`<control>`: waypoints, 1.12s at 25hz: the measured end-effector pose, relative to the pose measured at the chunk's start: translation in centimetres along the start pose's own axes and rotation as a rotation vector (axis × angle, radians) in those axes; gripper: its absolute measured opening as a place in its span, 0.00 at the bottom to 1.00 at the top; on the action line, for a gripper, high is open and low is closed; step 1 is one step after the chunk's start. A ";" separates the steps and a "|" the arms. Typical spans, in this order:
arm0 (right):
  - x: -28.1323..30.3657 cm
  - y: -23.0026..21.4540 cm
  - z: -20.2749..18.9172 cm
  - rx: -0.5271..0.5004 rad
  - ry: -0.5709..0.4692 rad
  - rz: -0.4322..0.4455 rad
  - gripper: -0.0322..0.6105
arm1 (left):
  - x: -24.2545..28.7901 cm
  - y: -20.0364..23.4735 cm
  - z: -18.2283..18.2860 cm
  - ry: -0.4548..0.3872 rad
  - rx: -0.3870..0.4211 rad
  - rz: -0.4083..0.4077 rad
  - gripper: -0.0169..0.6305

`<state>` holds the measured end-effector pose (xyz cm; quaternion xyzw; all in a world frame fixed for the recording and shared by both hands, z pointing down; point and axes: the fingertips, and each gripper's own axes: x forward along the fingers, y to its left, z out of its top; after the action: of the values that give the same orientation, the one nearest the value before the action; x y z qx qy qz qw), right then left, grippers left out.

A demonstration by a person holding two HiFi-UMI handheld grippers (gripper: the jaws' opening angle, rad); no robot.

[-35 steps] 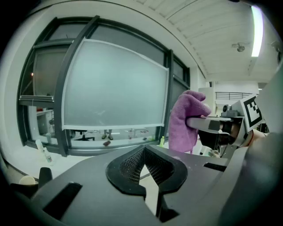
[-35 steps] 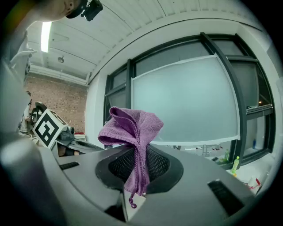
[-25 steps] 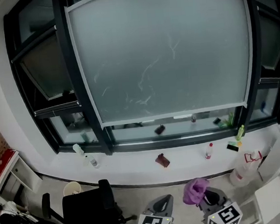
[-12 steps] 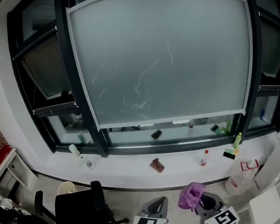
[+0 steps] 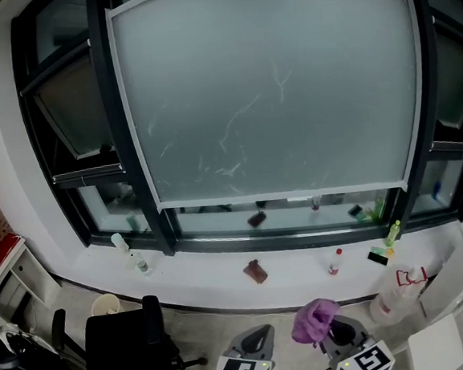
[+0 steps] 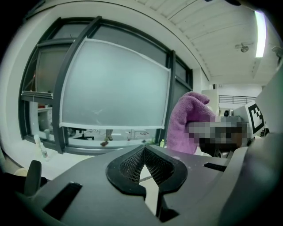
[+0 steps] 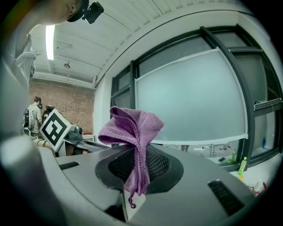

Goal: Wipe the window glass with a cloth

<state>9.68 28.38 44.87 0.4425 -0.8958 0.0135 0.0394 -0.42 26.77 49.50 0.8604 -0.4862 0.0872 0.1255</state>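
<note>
The window glass [image 5: 263, 89] is a large frosted pane with faint smears, framed in white and black, well ahead of both grippers. At the bottom of the head view my right gripper [image 5: 342, 341] is shut on a purple cloth [image 5: 314, 319]. The cloth [image 7: 132, 128] stands bunched up above the jaws of the right gripper [image 7: 137, 152], with a tail hanging down between them. My left gripper [image 5: 257, 343] is beside it on the left. In the left gripper view its jaws [image 6: 144, 150] meet at the tip with nothing in them, and the cloth [image 6: 188, 119] shows to the right.
A white sill [image 5: 199, 276] runs below the window with a brown object [image 5: 255, 271], a small red-capped bottle [image 5: 333, 263], a green bottle [image 5: 394, 233] and bottles at the left [image 5: 140, 263]. A large spray bottle [image 5: 390, 297] stands at the right, a black office chair [image 5: 120, 343] at the lower left.
The head view has drifted, so the sill sits a little lower-left in the picture. Both grippers and the held cloth have shifted slightly left and down. Grip unchanged.
</note>
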 end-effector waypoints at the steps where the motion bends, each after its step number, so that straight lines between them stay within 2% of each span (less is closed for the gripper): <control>1: 0.2 -0.2 0.0 0.006 -0.001 0.003 0.13 | 0.2 0.2 0.1 0.002 0.002 0.005 0.03; 8: 3.1 -1.6 -0.6 0.013 0.004 0.009 0.13 | 2.9 2.8 0.7 0.000 0.005 0.019 0.03; 16: 9.2 -6.4 -0.7 0.001 0.018 -0.009 0.13 | 9.6 6.9 2.8 -0.012 0.007 0.000 0.03; 28: 22.7 -11.9 3.5 -0.026 -0.001 0.007 0.13 | 18.6 16.0 9.4 -0.025 0.020 -0.008 0.03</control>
<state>5.22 2.99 43.17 0.4386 -0.8976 0.0018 0.0449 -4.38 0.85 47.68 0.8645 -0.4834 0.0808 0.1112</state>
